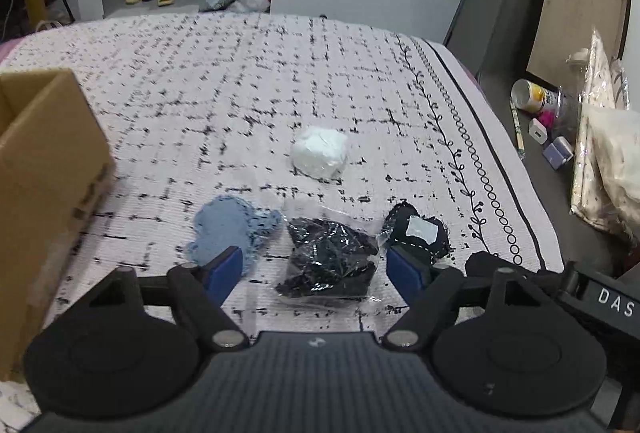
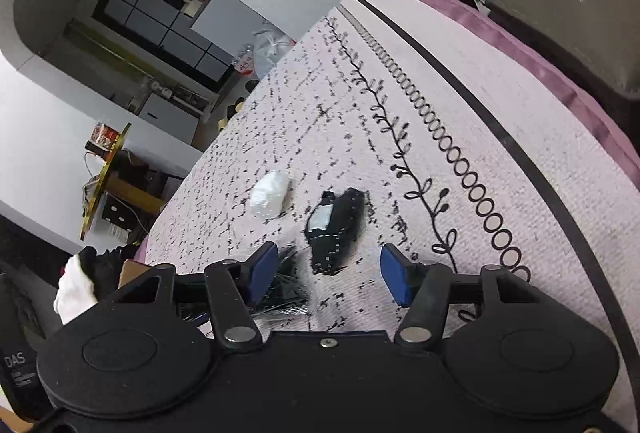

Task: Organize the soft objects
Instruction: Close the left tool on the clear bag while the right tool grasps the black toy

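Bedspread [image 1: 280,81] with a black-speckled grid covers the bed, and four soft items lie on it. In the left wrist view the left gripper [image 1: 315,271] hangs over a clear bag of black fabric [image 1: 332,261], its blue pads [image 1: 224,269] apart on either side and not pressing the bag. A blue knitted piece [image 1: 228,225] lies at ten o'clock from the bag, a white bundle [image 1: 320,152] at twelve, and a black pouch with a white label [image 1: 418,233] at two. A cardboard box [image 1: 44,185] stands at nine o'clock. In the right wrist view the right gripper [image 2: 329,273] has its jaws released, just short of the black pouch [image 2: 334,229], gripping nothing.
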`<action>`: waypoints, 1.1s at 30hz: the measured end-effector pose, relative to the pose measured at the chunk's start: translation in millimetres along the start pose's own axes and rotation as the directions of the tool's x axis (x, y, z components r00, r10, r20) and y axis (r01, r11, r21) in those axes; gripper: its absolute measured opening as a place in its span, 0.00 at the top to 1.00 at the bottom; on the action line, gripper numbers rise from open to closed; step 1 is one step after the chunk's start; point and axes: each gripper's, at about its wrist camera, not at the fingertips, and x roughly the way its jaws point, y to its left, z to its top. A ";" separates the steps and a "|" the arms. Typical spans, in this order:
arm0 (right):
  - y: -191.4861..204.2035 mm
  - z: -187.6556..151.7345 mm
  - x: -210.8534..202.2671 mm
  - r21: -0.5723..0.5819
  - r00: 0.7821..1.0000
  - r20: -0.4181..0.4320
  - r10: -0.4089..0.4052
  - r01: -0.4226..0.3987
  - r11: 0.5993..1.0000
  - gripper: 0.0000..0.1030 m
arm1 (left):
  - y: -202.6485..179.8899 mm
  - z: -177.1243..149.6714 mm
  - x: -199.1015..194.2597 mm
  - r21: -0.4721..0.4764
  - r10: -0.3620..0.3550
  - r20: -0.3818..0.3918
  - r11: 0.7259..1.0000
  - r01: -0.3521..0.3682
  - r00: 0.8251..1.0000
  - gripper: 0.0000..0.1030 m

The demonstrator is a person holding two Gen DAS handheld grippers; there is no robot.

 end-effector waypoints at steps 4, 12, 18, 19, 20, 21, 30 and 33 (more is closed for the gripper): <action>-4.5 -0.2 8.4 0.028 1.000 -0.009 0.007 -0.007 1.000 0.47 | 3.9 0.4 18.5 -0.039 -0.012 -0.033 0.999 0.011 0.999 0.32; -6.6 -0.6 23.1 0.047 0.999 -0.020 0.034 -0.033 0.998 0.50 | 10.0 6.3 32.2 -0.075 -0.090 -0.078 0.994 0.084 0.993 0.61; 1.9 -0.5 29.0 0.036 0.999 -0.029 0.027 -0.026 0.999 0.50 | 19.3 8.6 20.5 -0.093 -0.143 -0.079 0.986 0.136 0.987 0.68; 2.4 -0.7 30.4 0.044 0.999 -0.029 0.025 -0.024 0.999 0.50 | 21.4 8.2 16.4 -0.093 -0.148 -0.076 0.986 0.141 0.986 0.68; 2.9 -0.7 32.0 0.060 0.999 -0.028 0.026 -0.024 0.998 0.50 | 23.2 8.1 13.4 -0.094 -0.150 -0.073 0.985 0.143 0.986 0.68; 3.3 -0.6 34.2 0.075 0.999 -0.028 0.031 -0.029 0.997 0.50 | 25.4 7.9 9.9 -0.096 -0.152 -0.068 0.985 0.145 0.986 0.68; -0.5 -7.9 55.0 0.195 0.998 -0.038 0.047 -0.039 0.980 0.89 | 43.7 10.4 -29.9 -0.141 -0.150 -0.022 0.979 0.145 0.989 0.69; 3.4 -13.5 48.1 0.202 0.999 -0.030 0.028 -0.021 0.979 0.90 | 49.9 11.6 -45.4 -0.151 -0.137 0.004 0.979 0.136 0.991 0.69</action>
